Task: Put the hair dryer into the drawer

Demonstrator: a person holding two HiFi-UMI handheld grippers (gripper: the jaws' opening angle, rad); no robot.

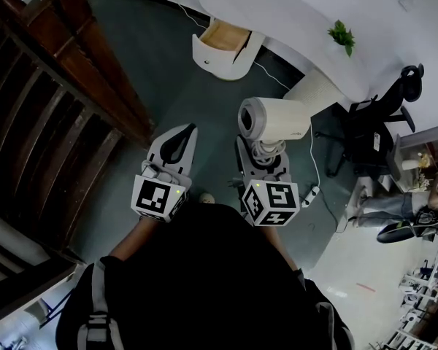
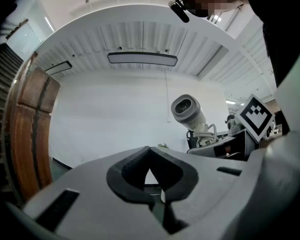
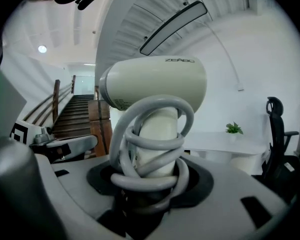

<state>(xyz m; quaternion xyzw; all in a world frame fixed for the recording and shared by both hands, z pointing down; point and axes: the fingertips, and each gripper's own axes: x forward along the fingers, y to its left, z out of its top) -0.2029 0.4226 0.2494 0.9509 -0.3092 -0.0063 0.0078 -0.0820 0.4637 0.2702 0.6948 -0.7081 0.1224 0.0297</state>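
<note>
A cream hair dryer [image 1: 275, 118] stands upright in my right gripper [image 1: 266, 160], its barrel lying across the top. The jaws are shut on its handle, which has the grey cord [image 3: 155, 149] coiled round it. In the right gripper view the hair dryer [image 3: 154, 86] fills the middle above the right gripper [image 3: 151, 186]. My left gripper [image 1: 185, 137] is held beside it on the left, shut and empty. In its own view the left gripper [image 2: 149, 151] has its tips touching, with the hair dryer [image 2: 187, 110] off to the right. The open wooden drawer [image 1: 222, 36] is ahead on the floor unit.
A white curved desk [image 1: 277, 13] carries a small green plant [image 1: 342, 35]. A wooden staircase [image 1: 51, 115] runs along the left. A black office chair [image 1: 376, 126] and a power strip [image 1: 310, 193] with its cable are to the right, on dark carpet.
</note>
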